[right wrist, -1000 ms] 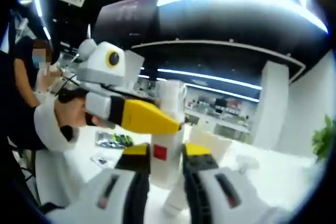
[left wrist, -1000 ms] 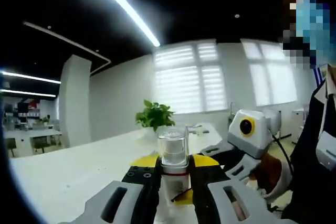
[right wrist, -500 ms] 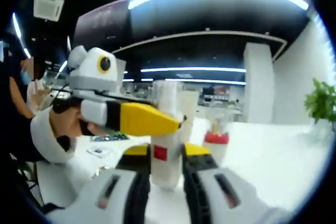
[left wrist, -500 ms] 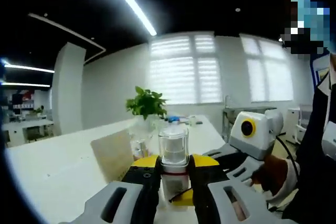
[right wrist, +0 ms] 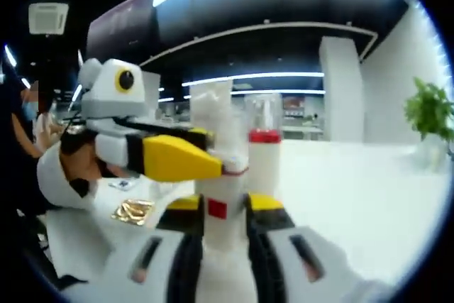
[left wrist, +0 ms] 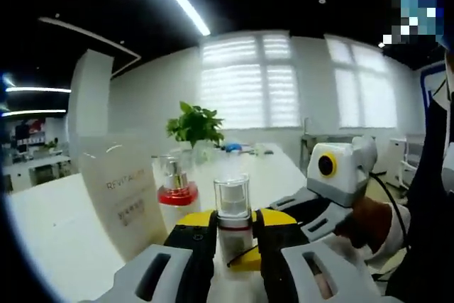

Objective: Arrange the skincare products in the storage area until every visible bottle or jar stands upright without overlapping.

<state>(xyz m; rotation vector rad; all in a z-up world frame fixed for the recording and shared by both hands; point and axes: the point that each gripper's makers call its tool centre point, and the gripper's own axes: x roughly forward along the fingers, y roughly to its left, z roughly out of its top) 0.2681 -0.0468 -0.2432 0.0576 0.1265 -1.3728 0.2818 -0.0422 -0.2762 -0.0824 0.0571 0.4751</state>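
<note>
Two grippers share one white pump bottle with a clear cap (left wrist: 233,212): our left gripper (left wrist: 235,260) clamps its body, and our right gripper (right wrist: 225,246) pinches it lower down, above the long white desk (left wrist: 64,225). Near left stand a frosted translucent box with grey lettering (left wrist: 120,200) and a clear bottle with a red collar (left wrist: 176,196). We should lower ours upright, just right of the red-collared one, not touching, then release one gripper at a time.

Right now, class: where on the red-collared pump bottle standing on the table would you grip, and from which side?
Grip the pump bottle across its straight body below the red collar, coming level from this near side: it stands upright, its top narrows, and a box stands close on one side.
</note>
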